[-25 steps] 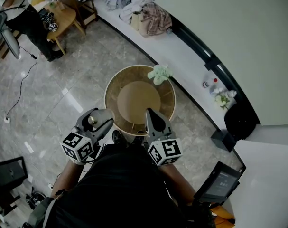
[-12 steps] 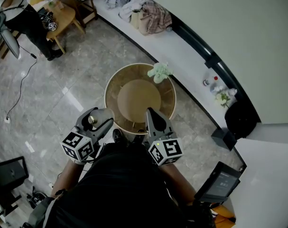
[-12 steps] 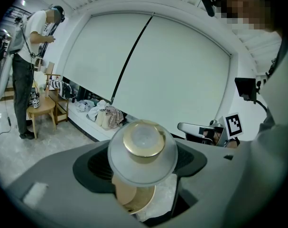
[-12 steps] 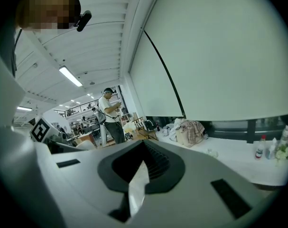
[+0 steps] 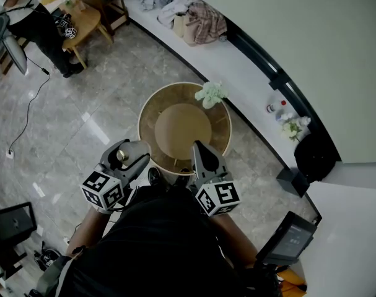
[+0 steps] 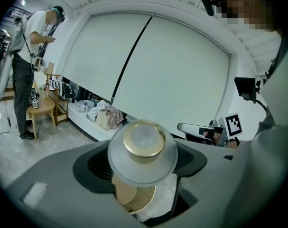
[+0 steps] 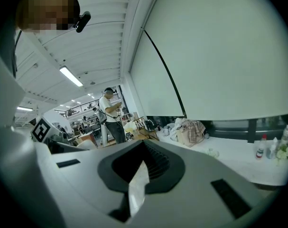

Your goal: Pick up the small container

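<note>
A small clear round container with a gold lid [image 6: 143, 151] sits clamped between the jaws of my left gripper [image 5: 129, 153]; the head view shows its gold lid [image 5: 120, 156] just left of the round wooden table [image 5: 152, 113]. My right gripper [image 5: 200, 150] hovers over the table's near rim, jaws pressed together with nothing between them; the right gripper view shows only a thin sliver between its pads [image 7: 155, 163]. A pale green soft thing [image 5: 210, 93] lies on the table's far rim.
A white ledge [image 5: 237, 60] runs along the wall with clothes and bags [image 5: 194, 20] and small bottles [image 5: 274, 109]. A person [image 5: 33, 23] stands by a small wooden side table [image 5: 82, 20] at the far left. A black box [image 5: 291, 181] and a screen [image 5: 290, 237] are at the right.
</note>
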